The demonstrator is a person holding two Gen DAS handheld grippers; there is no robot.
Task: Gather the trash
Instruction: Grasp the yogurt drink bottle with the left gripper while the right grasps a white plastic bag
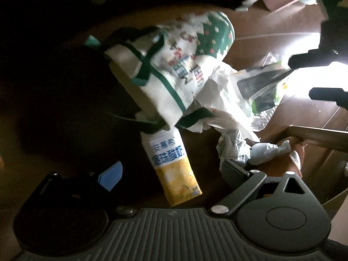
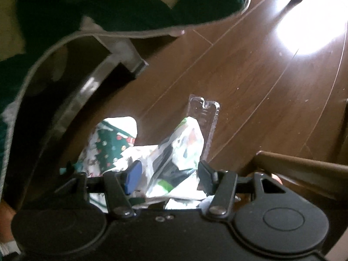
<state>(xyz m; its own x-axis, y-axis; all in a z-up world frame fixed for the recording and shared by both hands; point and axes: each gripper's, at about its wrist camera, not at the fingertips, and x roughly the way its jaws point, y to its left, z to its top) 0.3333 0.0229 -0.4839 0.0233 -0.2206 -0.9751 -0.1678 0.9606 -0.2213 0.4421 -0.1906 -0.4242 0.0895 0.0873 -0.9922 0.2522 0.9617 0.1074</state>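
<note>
In the left wrist view a white and yellow drink carton (image 1: 171, 169) lies on the brown floor between my left gripper's (image 1: 171, 174) wide open fingers. Beyond it lies a white tote bag with green straps and a Christmas-tree print (image 1: 174, 69), with crumpled white wrappers (image 1: 217, 100), a foil wrapper (image 1: 235, 150) and clear plastic beside it. In the right wrist view my right gripper (image 2: 169, 174) stands open around a white and green plastic wrapper (image 2: 180, 150), jaws apart from it; a clear blister pack (image 2: 204, 117) lies beyond. The tote's print (image 2: 108, 145) shows on the left.
Wooden furniture legs (image 1: 315, 134) stand at right in the left wrist view and at right in the right wrist view (image 2: 300, 163). A dark round base and a green cloth (image 2: 54, 10) fill the upper left there. Bright glare (image 2: 311, 21) falls on the floor.
</note>
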